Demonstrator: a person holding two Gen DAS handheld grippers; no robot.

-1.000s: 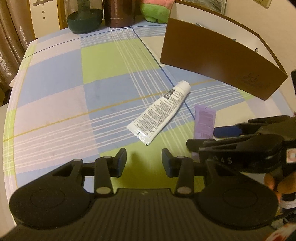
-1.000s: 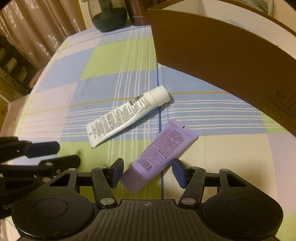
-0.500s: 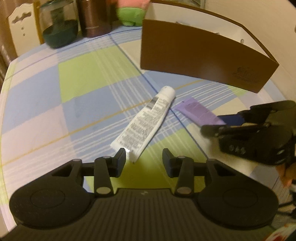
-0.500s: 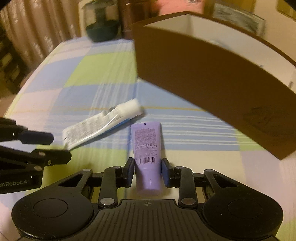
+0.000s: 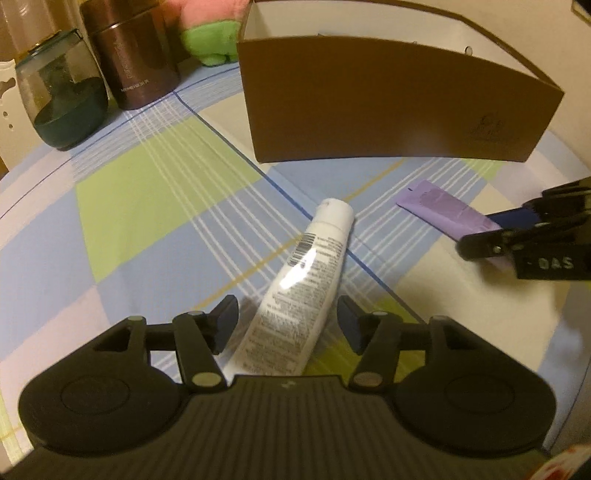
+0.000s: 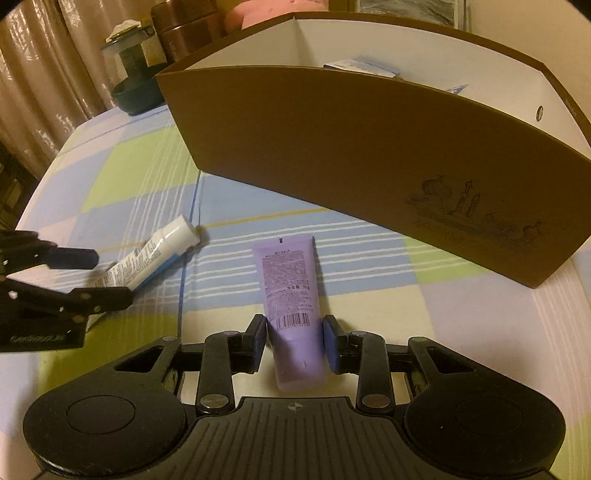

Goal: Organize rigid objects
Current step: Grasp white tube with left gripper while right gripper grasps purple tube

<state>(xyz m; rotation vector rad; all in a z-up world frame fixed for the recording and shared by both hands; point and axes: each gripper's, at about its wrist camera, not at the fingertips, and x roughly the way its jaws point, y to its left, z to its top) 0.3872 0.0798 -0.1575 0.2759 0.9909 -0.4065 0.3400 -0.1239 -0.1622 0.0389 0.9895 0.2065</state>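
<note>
A white tube lies on the checked tablecloth between the open fingers of my left gripper, which touch neither side of it. It also shows in the right wrist view. My right gripper is shut on the cap end of a purple tube, which points toward the brown cardboard box. In the left wrist view the purple tube sticks out of the right gripper. The box stands open-topped behind both tubes.
A dark glass jar and a brown canister stand at the table's back left, beside a pink and green plush. Blue and white packets lie inside the box. Curtains hang beyond the left edge.
My right gripper closed on the purple tube and turned it toward the box. My left gripper moved forward over the white tube and opened wider around it.
</note>
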